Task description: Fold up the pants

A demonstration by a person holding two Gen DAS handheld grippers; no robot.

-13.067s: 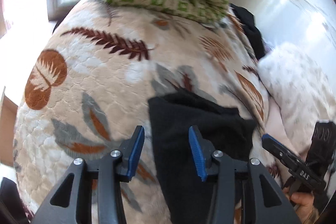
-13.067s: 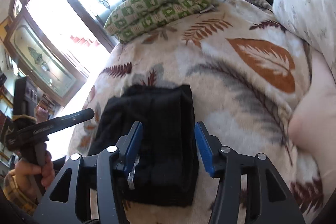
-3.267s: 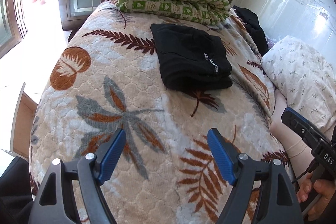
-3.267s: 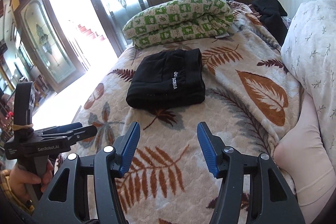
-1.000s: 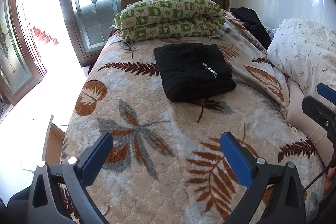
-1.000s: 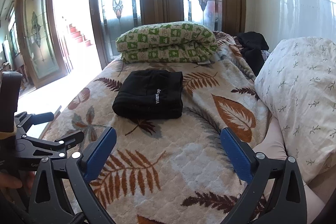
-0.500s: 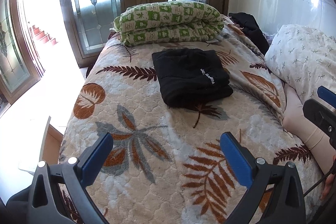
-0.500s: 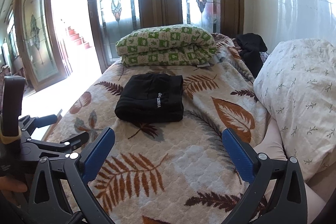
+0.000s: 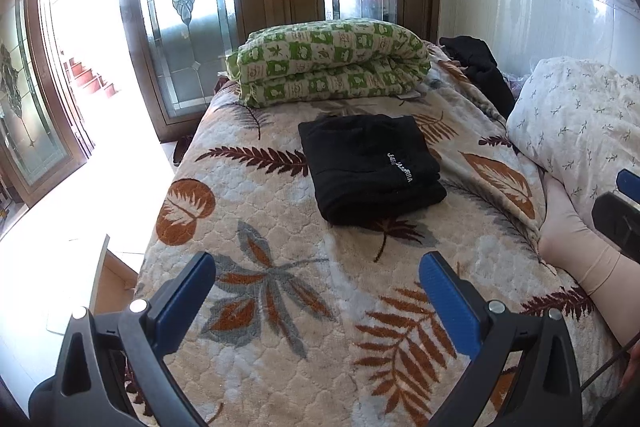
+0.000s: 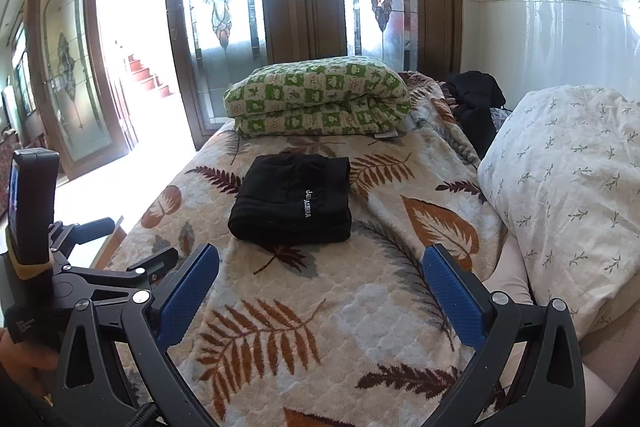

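The black pants (image 9: 370,167) lie folded into a compact rectangle with white lettering on top, in the middle of the leaf-patterned bedspread (image 9: 280,307). They also show in the right wrist view (image 10: 294,203). My left gripper (image 9: 316,301) is open wide and empty, held back from the pants over the near part of the bed. My right gripper (image 10: 320,299) is open wide and empty, also well short of the pants. The left gripper body shows at the left edge of the right wrist view (image 10: 80,267).
A folded green checked quilt (image 9: 332,67) lies at the far end of the bed. A white floral pillow (image 10: 568,195) is at the right. Dark clothing (image 10: 476,103) is heaped at the far right corner. Stained-glass doors stand behind the bed.
Both grippers have drawn back and risen a little from the bed, staying open. The folded pants have not moved.
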